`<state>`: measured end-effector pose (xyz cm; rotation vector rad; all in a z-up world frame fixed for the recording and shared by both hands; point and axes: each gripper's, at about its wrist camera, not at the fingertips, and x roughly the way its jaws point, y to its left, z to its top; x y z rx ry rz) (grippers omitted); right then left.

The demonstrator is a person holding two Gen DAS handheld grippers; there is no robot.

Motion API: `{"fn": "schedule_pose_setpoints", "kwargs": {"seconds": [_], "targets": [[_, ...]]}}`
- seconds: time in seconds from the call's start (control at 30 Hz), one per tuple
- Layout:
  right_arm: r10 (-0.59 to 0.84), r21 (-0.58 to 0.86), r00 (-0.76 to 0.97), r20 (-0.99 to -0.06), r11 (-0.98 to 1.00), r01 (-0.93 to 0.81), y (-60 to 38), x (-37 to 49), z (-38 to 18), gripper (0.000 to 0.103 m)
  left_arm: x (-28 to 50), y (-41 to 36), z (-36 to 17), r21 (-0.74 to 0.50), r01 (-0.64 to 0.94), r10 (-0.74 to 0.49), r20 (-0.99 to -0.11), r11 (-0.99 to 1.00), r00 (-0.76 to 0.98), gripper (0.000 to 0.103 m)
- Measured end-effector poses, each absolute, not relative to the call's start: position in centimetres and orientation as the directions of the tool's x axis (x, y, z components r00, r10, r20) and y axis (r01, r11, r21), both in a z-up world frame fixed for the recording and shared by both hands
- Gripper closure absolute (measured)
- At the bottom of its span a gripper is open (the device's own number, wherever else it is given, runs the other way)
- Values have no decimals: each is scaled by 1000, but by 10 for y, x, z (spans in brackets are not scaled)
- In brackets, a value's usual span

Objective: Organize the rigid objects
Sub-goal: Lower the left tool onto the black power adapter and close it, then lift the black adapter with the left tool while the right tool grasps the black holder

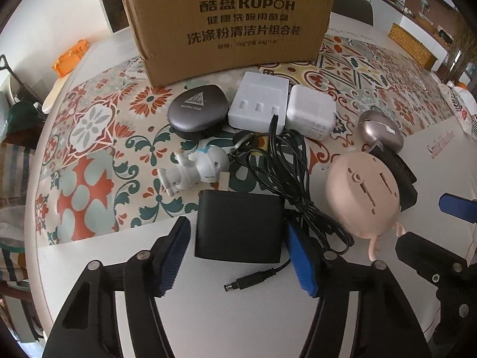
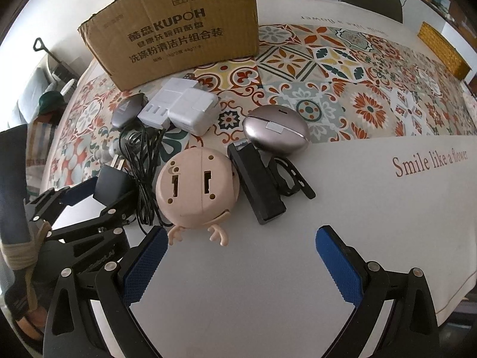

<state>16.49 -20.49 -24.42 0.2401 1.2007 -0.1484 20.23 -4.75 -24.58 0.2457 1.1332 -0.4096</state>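
Two fingers of the left gripper (image 1: 238, 250) are being held apart astride the black adapter (image 1: 238, 226), which is lying flat on the worktop (image 1: 208, 313) at the near end of the cluster. A thin gap is being left at the 9 o'clock pad. At the 3 o'clock pad, contact cannot be told.

- Risk one: the black cable (image 1: 286, 161) is being trailed from the adapter's 1 o'clock corner, and it is running right beside the 3 o'clock finger. If it is caught under that pad, the grip is likely being spoiled and the adapter tipped.
- Risk two: the cable's loops are being draped up toward 12 o'clock, close to the white astronaut figure (image 1: 196, 168) and the white charger (image 1: 259, 104). Any lift is likely being followed by drag on those loops, and the figure could be knocked over.
- Risk three: the barrel plug (image 1: 241, 283) is lying loose at 6 o'clock and could be swung about.

The right gripper (image 2: 238, 256) is being held wide apart and empty over bare worktop, with the beige round toy (image 2: 196, 188) at its 11 o'clock. A bump there is possible. The cardboard box (image 1: 226, 21) is standing at 12 o'clock, behind the cluster.
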Motion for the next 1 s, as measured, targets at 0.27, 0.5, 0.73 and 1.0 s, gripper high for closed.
{"fn": "schedule_pose_setpoints", "kwargs": {"seconds": [0.27,0.5,0.73,1.0], "targets": [[13,106,356,-934,964,243,-206,163,-245,2,202,-50,-248,-13,437,-196,-905,900,378,48],[18,107,360,-933,968,227,-208,160,-244,2,189,-44,-243,-36,408,-204,-903,912,378,48],[19,103,366,-931,972,211,-217,157,-241,3,168,-42,-221,-31,375,-200,-884,926,423,49],[26,95,359,-933,980,176,-233,158,-242,9,157,-50,-216,-54,326,-200,-878,944,435,49]]}}
